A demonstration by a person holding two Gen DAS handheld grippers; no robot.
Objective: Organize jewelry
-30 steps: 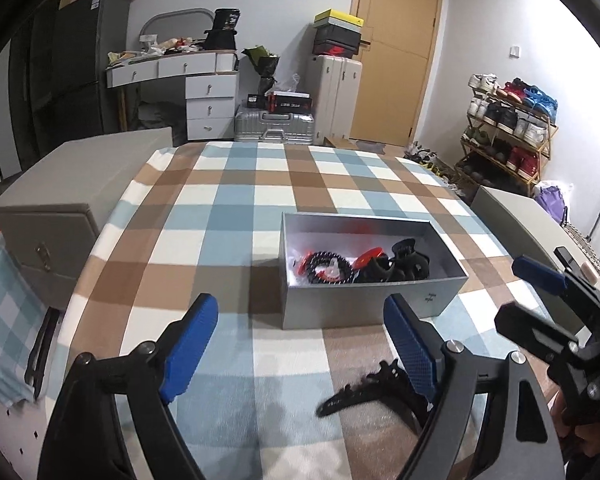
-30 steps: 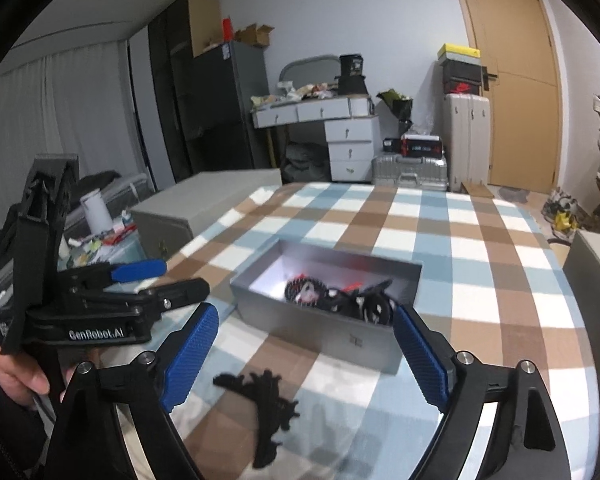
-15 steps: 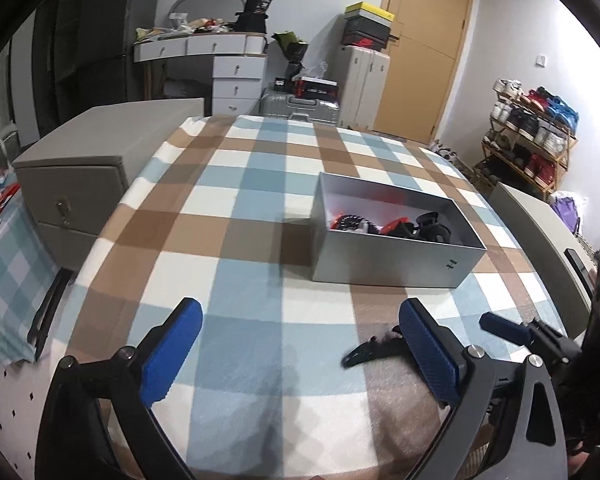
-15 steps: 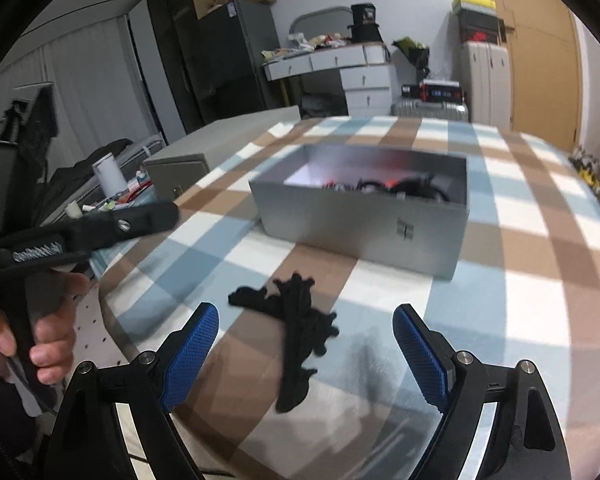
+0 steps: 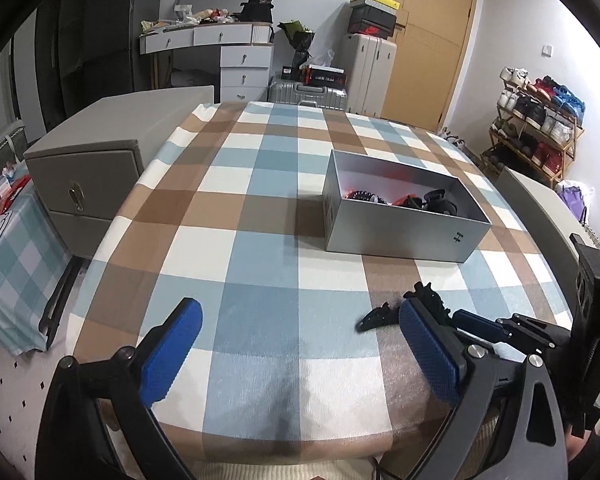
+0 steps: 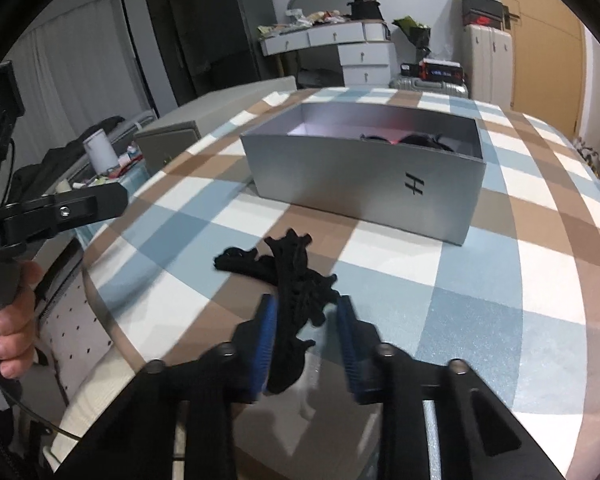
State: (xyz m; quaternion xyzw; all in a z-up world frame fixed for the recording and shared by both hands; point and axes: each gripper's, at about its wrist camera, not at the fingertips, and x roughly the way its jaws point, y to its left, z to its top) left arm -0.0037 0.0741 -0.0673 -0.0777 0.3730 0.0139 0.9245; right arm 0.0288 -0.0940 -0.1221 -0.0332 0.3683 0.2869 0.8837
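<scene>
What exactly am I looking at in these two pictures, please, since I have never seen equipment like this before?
There is no robot here: a person holds a two-finger gripper in each hand, and each gripper carries a fisheye camera that looks forward along its blue-padded fingers. That lens is why the room looks curved.

One picture is from the left gripper. Its fingers are wide apart and hold nothing; it hangs above the checked tablecloth.

The other picture is from the right gripper. Its fingers have closed in on either side of a black hair claw clip that lies on the cloth; whether they already pinch it, I cannot tell.

Farther back stands an open grey box, with black and red accessories inside. The clip seems meant to go there.
</scene>
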